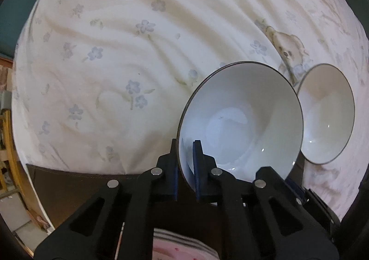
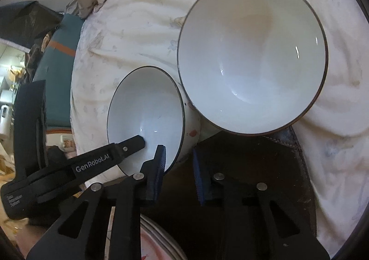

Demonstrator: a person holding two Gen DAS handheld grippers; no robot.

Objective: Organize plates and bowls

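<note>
Bed sheet (image 1: 115,64): pale, floral, rumpled, filling both views. Dark leather-like mat (image 2: 265,167) at the near edge, under the grippers.

Two white bowls with thin dark rims. In the right wrist view, larger-looking bowl (image 2: 253,52) up and right, tilted, mouth toward the camera, lower rim on or just above the mat edge; contact unclear. Seen from the left wrist view as the further bowl (image 1: 327,117), just right of the held one, rims overlapping in view; touching or not, cannot tell.

Second bowl (image 1: 239,121), reddish marks on its outer wall, tilted on edge. Left gripper (image 1: 185,156) clamped on its near-left rim: one blue pad inside, one outside, gap no wider than the wall. Same bowl (image 2: 147,107) in the right wrist view, with the left gripper's finger (image 2: 131,143) reaching into it.

Right gripper (image 2: 178,163): jaws moderately apart, empty. Left pad just beside, perhaps brushing, the held bowl's lower rim; no grasp.

Stack of plates (image 1: 180,246), pink pattern, striped edges, low behind the fingers, mostly hidden.

Key relation, as judgement: loose bowl ahead and up-right of the right gripper, nearer that hand; left hand occupied. Nesting likely next, so held bowl carried rightward into the loose one, or the right gripper to the loose bowl's lower rim. Risk: rims clinking, soft bedding letting the loose bowl roll.
</note>
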